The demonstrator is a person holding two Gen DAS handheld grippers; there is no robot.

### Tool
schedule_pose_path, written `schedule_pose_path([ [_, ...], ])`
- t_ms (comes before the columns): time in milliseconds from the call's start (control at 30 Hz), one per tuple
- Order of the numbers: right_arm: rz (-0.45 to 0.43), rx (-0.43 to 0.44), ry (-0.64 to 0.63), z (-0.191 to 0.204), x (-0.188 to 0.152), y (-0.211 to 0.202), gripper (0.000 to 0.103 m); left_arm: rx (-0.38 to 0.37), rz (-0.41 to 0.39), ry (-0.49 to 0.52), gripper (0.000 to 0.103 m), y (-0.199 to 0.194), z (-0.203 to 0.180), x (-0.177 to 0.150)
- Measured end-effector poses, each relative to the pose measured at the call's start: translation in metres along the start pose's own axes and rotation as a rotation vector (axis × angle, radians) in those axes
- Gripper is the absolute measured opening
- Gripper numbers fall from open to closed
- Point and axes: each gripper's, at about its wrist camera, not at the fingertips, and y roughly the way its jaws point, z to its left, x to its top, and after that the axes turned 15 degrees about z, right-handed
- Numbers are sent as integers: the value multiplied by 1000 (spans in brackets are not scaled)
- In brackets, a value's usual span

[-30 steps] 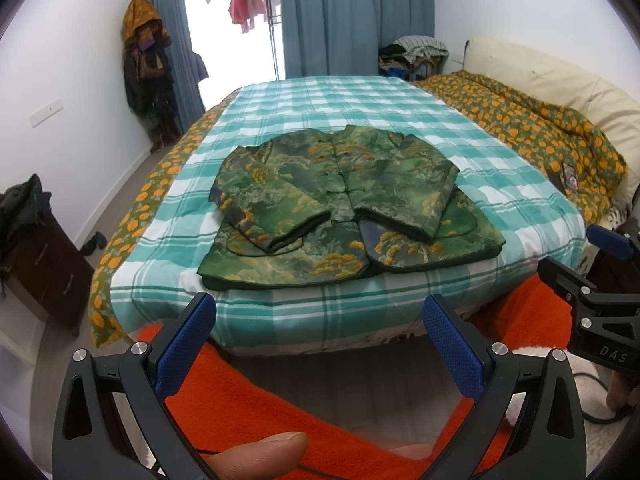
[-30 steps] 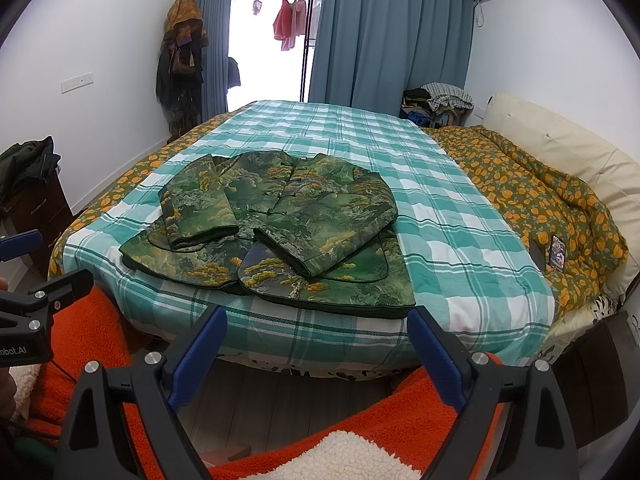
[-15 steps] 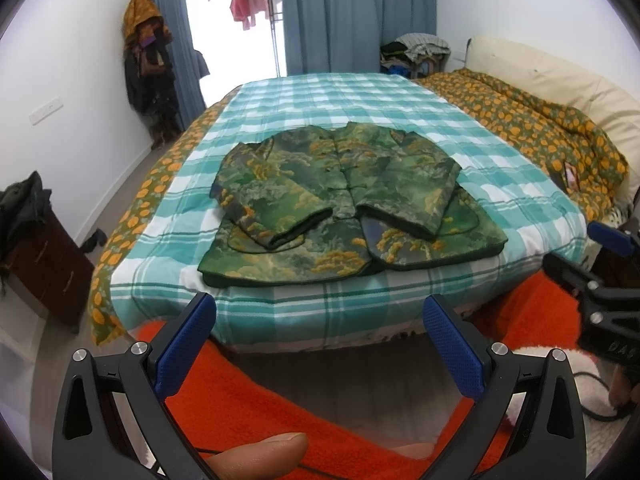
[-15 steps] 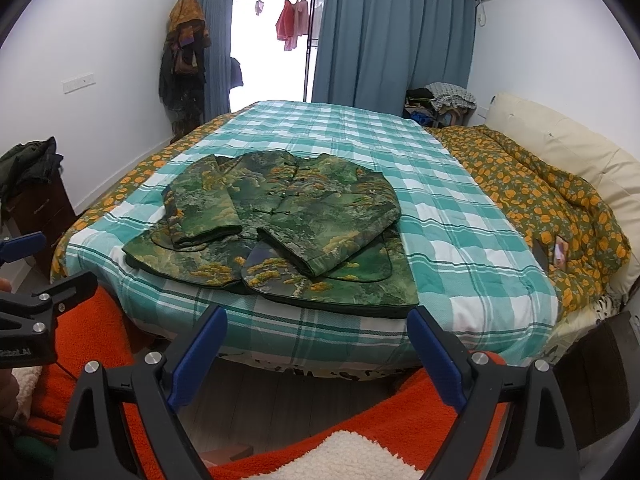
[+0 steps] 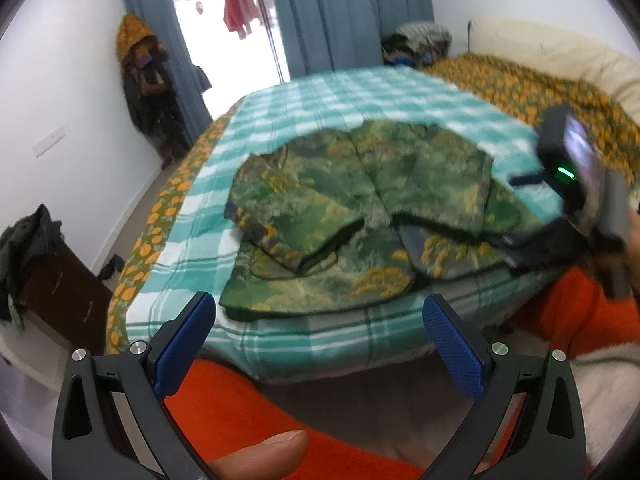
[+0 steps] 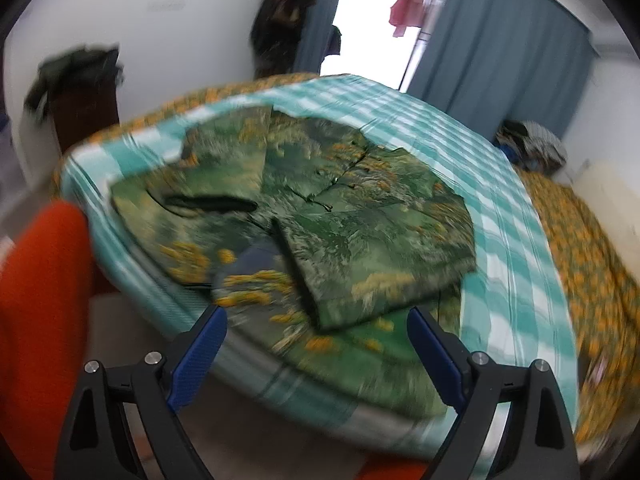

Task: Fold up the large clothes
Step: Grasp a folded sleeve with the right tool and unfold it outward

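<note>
Green patterned jacket [image 5: 360, 216] lying sleeves-folded on the checked bed [image 5: 360, 92], left gripper [image 5: 320, 344] spread wide, empty, short of the bed, right gripper [image 6: 316, 344] equally released over the jacket's near hem, only left view catches the right gripper's body beside the jacket

Left wrist view: the left gripper [image 5: 320, 332] stands spread at the lower centre, nothing between its blue pads; the strip of checked bedcover [image 5: 304, 340] ahead of them lies bare. The green patterned jacket [image 5: 352, 216] fills the centre of the frame. The right gripper [image 5: 532, 236] and its camera body block the right edge. Bare cover lies open at upper centre. Right wrist view: the jacket hem sits just ahead of the spread fingers [image 6: 200, 356]; an orange quilt [image 6: 600, 280] bounds the right side.
</note>
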Motion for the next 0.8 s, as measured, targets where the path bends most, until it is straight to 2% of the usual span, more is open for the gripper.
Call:
schedule_pose_path([
  [133, 67, -18, -45, -12, 31, 59, 93, -25, 75, -11, 103, 19, 0, 5],
  [200, 137, -19, -52, -16, 42, 92, 92, -34, 100, -28, 103, 27, 4, 6],
  [233, 162, -23, -57, -18, 45, 105, 88, -30, 107, -33, 103, 30, 3, 7],
  [267, 190, -11, -60, -20, 45, 114, 76, -27, 120, -42, 103, 34, 6, 8],
  [300, 205, 21, -56, -24, 44, 118, 71, -28, 131, -44, 103, 38, 6, 10],
  [333, 201, 57, -43, -28, 43, 117, 56, -42, 153, -45, 103, 45, 8, 13],
  [367, 191, 82, -31, -31, 40, 112, 32, -54, 167, -46, 103, 50, 8, 15],
  [433, 156, 79, -2, -40, 35, 97, 17, -78, 197, -43, 103, 63, 7, 21],
  [500, 103, 111, 65, -59, 30, 71, 16, -94, 201, -17, 102, 70, 5, 28],
  [600, 2, 81, 183, -107, 21, 20, 16, -76, 156, 38, 102, 73, 3, 44],
  [700, -86, -29, 318, -178, 6, -29, 15, -61, 104, 76, 102, 78, 9, 63],
  [800, -100, -196, 448, -256, -17, -56, 16, -80, 85, 82, 102, 87, 17, 84],
])
